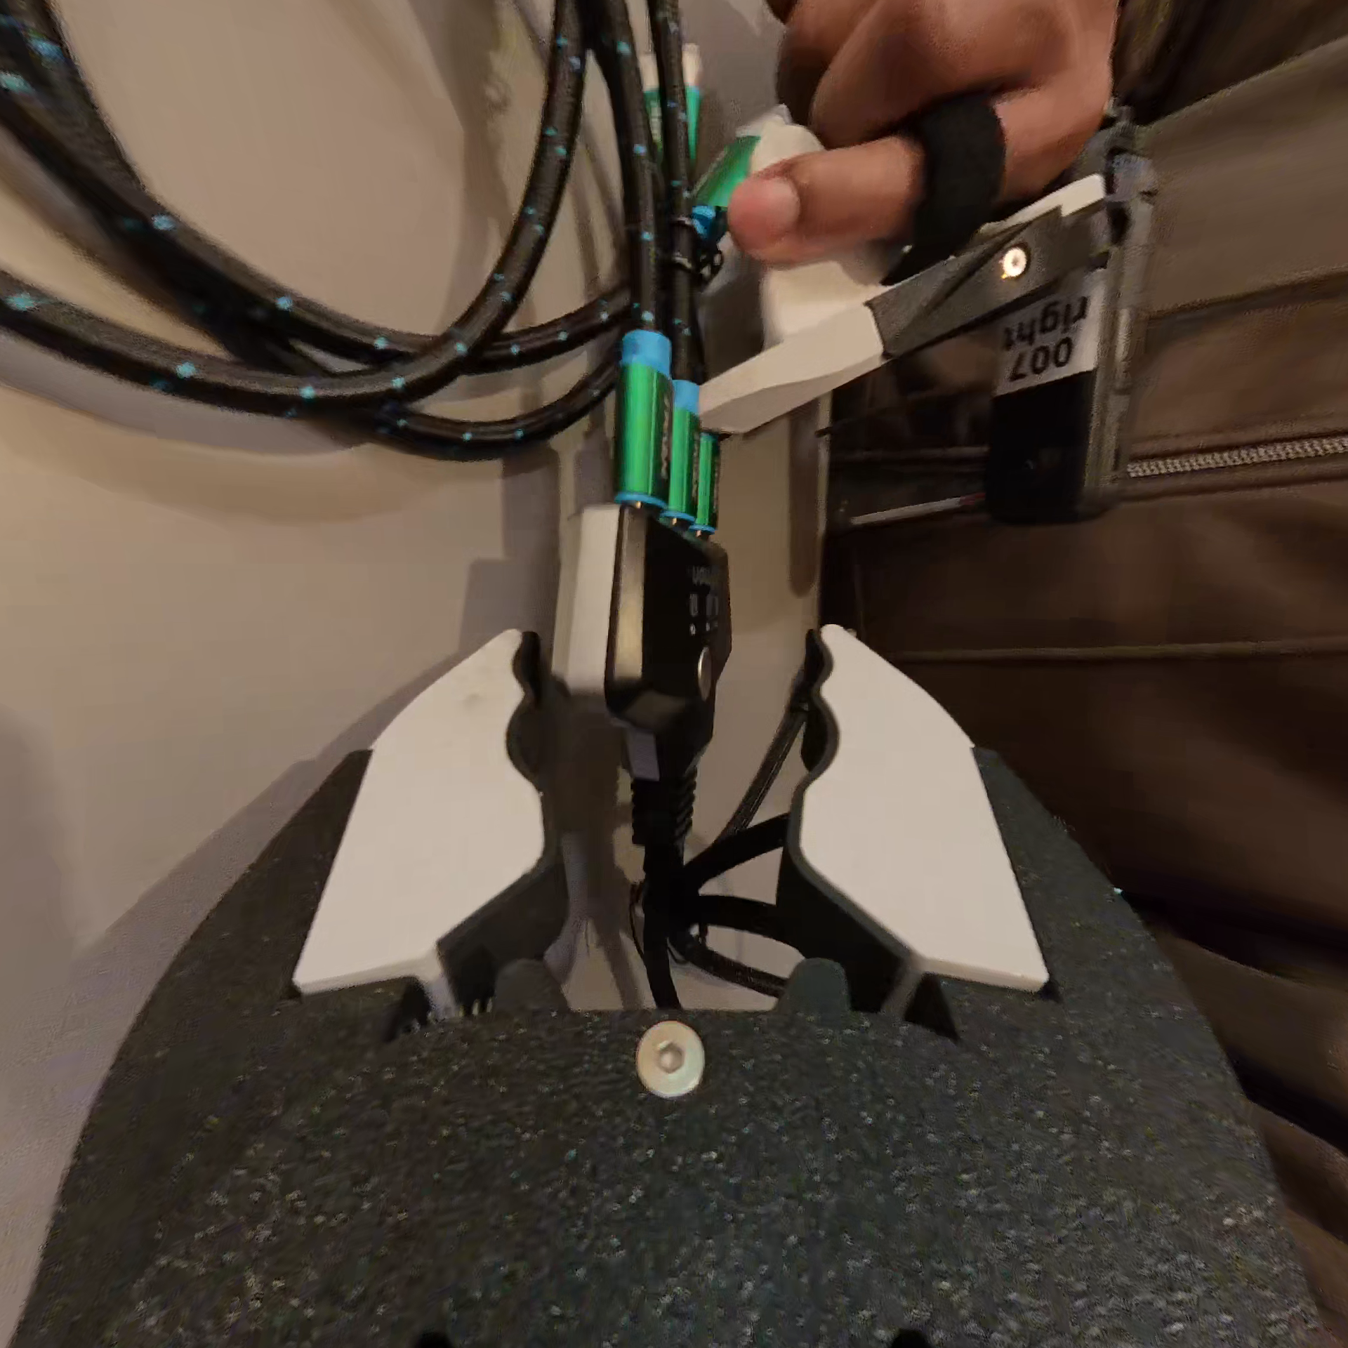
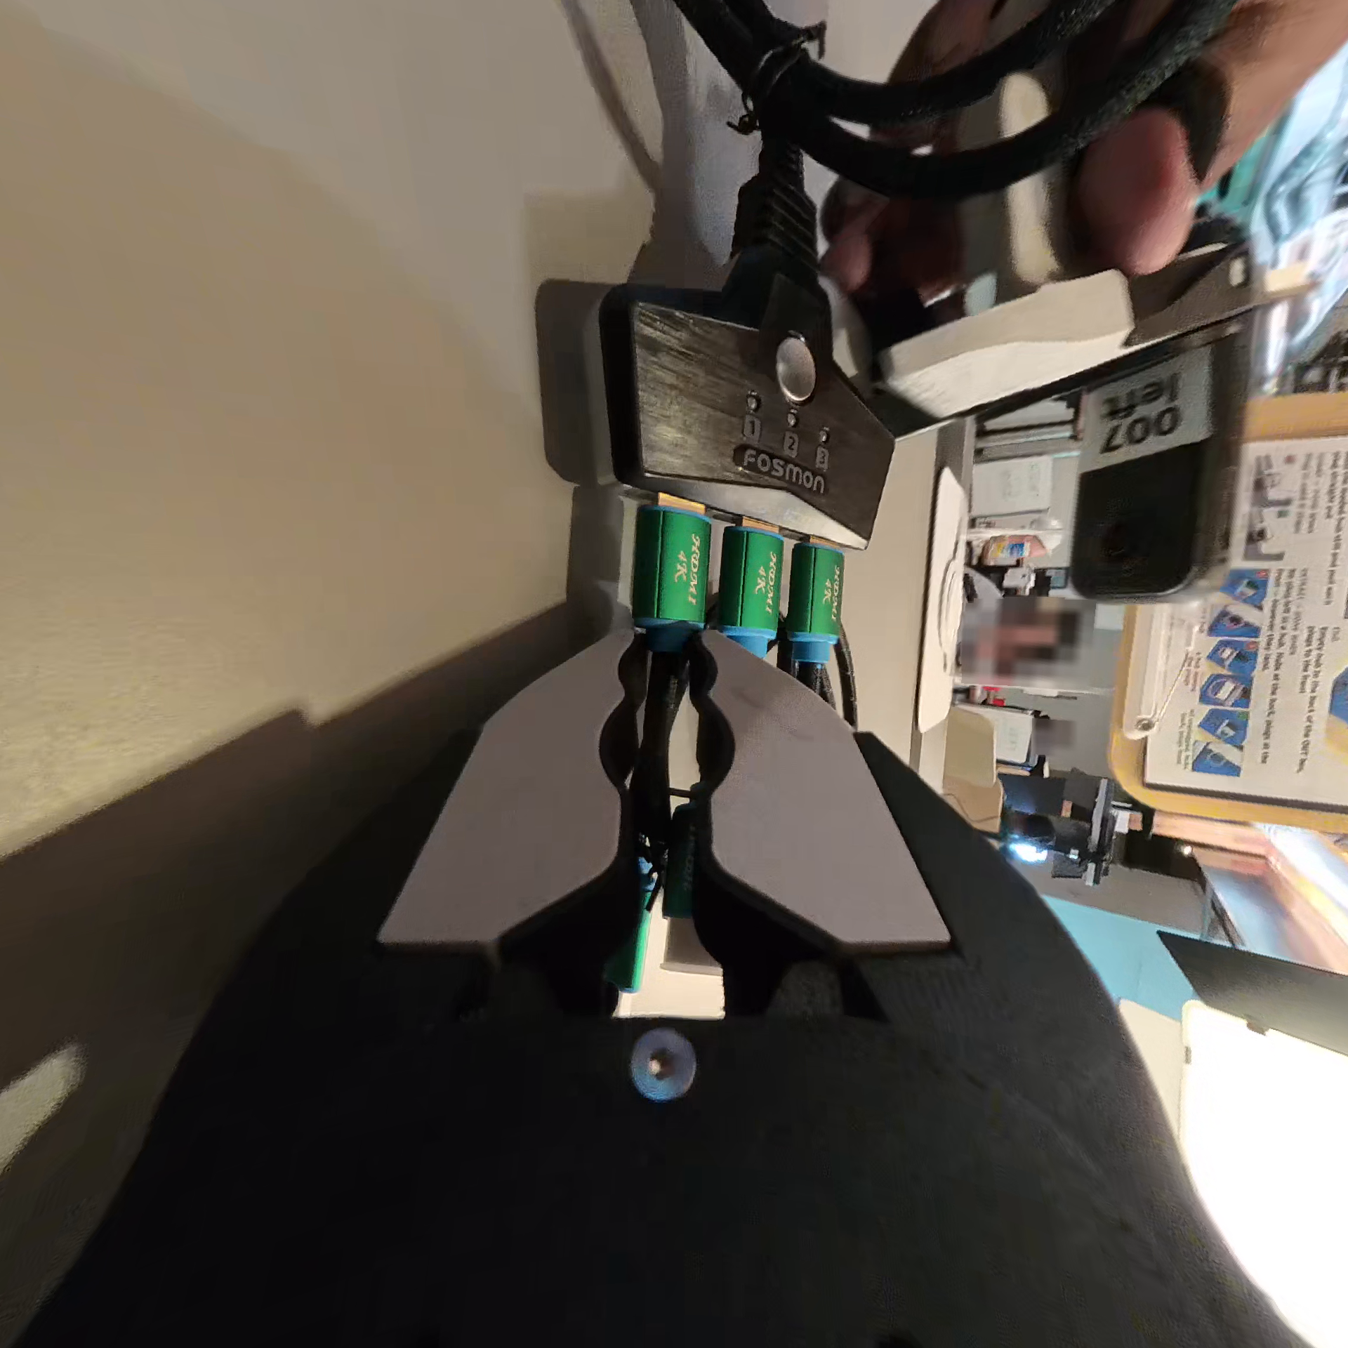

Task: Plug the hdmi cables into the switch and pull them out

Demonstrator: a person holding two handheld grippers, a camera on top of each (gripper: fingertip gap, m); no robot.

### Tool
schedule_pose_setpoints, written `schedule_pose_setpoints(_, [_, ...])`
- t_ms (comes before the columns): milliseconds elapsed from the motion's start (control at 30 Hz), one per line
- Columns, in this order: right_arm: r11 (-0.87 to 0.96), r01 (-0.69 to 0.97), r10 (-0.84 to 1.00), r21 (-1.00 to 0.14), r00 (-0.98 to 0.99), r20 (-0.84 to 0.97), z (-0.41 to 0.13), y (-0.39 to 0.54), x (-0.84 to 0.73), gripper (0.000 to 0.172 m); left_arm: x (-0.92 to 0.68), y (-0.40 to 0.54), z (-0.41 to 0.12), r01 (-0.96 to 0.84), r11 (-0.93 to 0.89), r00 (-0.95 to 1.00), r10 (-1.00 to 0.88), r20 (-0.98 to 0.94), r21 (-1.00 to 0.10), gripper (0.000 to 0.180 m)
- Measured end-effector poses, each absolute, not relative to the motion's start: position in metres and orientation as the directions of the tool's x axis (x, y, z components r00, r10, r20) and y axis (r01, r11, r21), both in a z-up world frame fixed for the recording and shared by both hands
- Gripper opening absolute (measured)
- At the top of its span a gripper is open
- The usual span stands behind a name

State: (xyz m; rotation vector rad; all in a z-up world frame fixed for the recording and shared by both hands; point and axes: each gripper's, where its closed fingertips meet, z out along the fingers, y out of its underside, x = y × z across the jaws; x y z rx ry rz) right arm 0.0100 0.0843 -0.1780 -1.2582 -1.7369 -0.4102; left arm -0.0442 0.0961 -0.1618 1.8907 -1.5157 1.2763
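In the left wrist view, the left gripper [image 1: 675,656] stood spread around the black switch box [image 1: 667,627], pads clear of it. Braided cables [image 1: 292,328] looped overhead.

In the right wrist view, the right gripper [image 2: 667,656] pinched the black cable [image 2: 660,718] behind the leftmost green plug [image 2: 671,576]. The box's long axis ran along the fingers, plugs facing the camera.

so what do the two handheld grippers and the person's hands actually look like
Both grippers, left and right, share one design: a speckled black plastic body with a silver hex screw, and pale grey wedge fingers lined with wavy black pads. Each carries a white printed label above a black camera. A black strap loops one finger; the sleeve is brown.
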Motion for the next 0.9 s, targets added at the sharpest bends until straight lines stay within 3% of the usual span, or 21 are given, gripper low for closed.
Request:
schedule_pose_setpoints(300, [0.536, 0.812, 0.55, -0.23, -0.129, 0.825, -0.181, 0.068, 0.013, 0.012, -0.024, 0.064, -0.172, -0.889, -0.385, -0.038, -0.478, 0.878, -0.248, 0.026])
schedule_pose_setpoints(833, [0.654, 0.716, 0.575, -0.243, -0.262, 0.775, -0.172, 0.065, 0.029, 0.011, -0.011, 0.048, -0.164, -0.779, -0.561, -0.031, -0.41, 0.911, -0.279, 0.023])
schedule_pose_setpoints(900, [0.628, 0.752, 0.585, -0.202, -0.284, 0.76, -0.175, 0.073, 0.044, 0.01, -0.021, 0.044, -0.17, -0.82, -0.498, -0.033, -0.454, 0.891, -0.284, 0.023])
